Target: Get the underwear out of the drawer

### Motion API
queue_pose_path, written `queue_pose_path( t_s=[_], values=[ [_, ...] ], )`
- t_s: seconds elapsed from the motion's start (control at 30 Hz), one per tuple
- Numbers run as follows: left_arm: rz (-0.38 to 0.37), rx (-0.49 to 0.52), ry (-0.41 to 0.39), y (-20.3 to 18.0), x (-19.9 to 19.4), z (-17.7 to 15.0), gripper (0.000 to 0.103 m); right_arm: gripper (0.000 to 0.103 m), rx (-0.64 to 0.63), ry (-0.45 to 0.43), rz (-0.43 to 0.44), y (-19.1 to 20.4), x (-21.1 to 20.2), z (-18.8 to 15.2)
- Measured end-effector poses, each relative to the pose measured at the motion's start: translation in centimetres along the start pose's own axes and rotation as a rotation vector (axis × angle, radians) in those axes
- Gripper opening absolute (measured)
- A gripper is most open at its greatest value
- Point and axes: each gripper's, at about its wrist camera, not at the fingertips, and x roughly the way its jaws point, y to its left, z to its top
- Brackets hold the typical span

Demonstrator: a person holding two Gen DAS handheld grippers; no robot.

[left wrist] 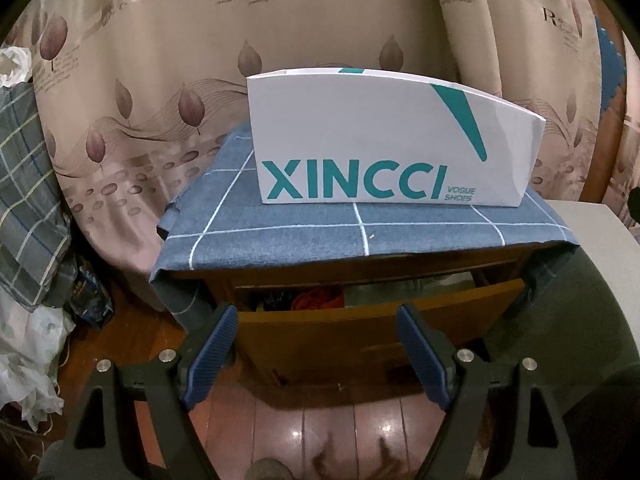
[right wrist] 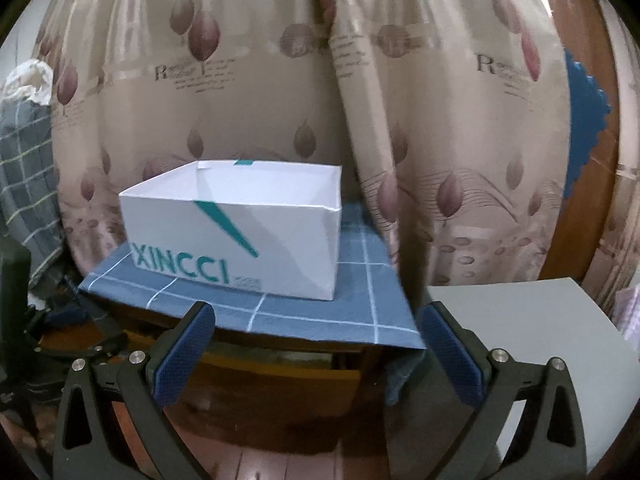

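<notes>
In the left wrist view, the left claw [left wrist: 316, 316] stands wide open and empty at lower centre, its pads straddling the drawer [left wrist: 380, 320] front. The drawer is partly pulled out; in its gap, just above and between the pads, lies a red bundle [left wrist: 318, 299], likely the underwear, with darker cloth left of it. In the right wrist view, the right claw [right wrist: 316, 340] is also wide open and empty, aimed higher at the box [right wrist: 236, 232]; the drawer's inside is hidden there. The left claw seems nearer.
</notes>
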Motion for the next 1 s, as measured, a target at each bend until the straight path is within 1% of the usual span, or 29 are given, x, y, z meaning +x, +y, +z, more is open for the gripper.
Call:
queue_pose_path(
  t_s=[0.2, 0.43, 0.5, 0.63, 1.0],
  values=[
    [0.007, 0.01, 0.005, -0.2, 0.1, -0.1, 0.084, 0.103, 0.011, -0.032, 0.014, -0.3, -0.5, 0.0],
    [0.001, 0.008, 0.025, -0.2, 0.6, -0.3, 0.084, 0.103, 0.013, -0.032, 0.019, -0.4, -0.4, 0.0],
    [-0.003, 0.006, 0.039, -0.3, 0.7, -0.4, 0.084, 0.103, 0.028, -0.032, 0.025, -0.7, -0.4, 0.0],
    [-0.005, 0.005, 0.033, -0.5, 0.8, -0.1, 0.084, 0.103, 0.063, -0.027, 0.036, -1.6, -0.3, -0.1],
    [-0.03, -0.08, 0.08, -1.6, 2.9, 0.2, 0.084, 0.103, 0.069, -0.028, 0.032, -2.8, -0.5, -0.3]
  ],
)
